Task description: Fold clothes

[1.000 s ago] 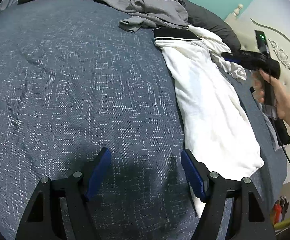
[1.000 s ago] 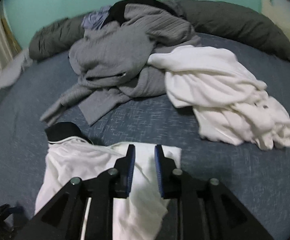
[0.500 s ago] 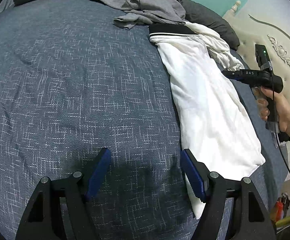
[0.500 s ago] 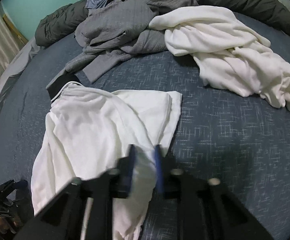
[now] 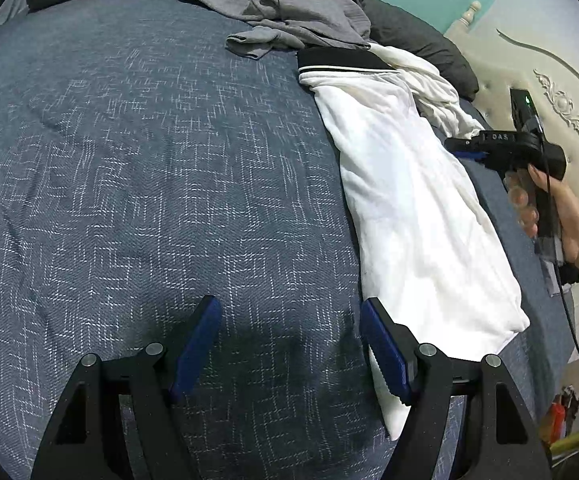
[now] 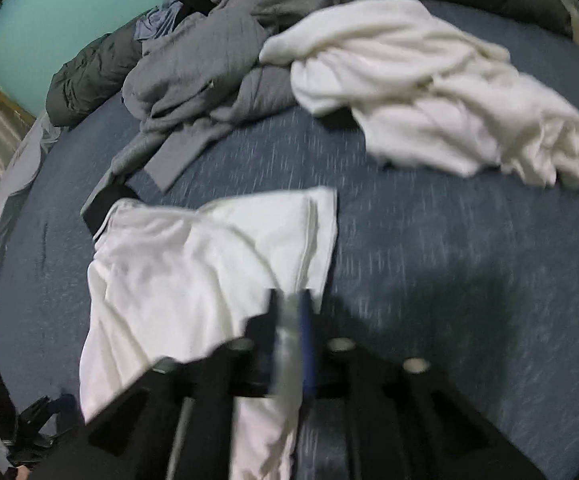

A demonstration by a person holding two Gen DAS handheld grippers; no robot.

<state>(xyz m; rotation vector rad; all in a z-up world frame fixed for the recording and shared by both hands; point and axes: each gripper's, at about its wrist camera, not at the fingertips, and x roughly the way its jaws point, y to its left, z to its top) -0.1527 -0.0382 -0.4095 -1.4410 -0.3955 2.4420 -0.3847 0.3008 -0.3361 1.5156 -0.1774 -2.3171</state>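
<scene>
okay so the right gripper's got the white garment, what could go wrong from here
1. The right gripper appears to pinch only a thin edge of the white garment; it may slip free.
2. The left gripper is open over bare bedspread, so the unheld side may drag and bunch.
3. The crumpled white cloth lies close and could tangle.

White black-banded garment (image 5: 413, 216) lengthwise on bed

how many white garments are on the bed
2. The white garment with a black waistband lies spread near the right gripper, which pinches its edge. A crumpled white garment lies farther back beside the grey pile, which may hide more.
</scene>
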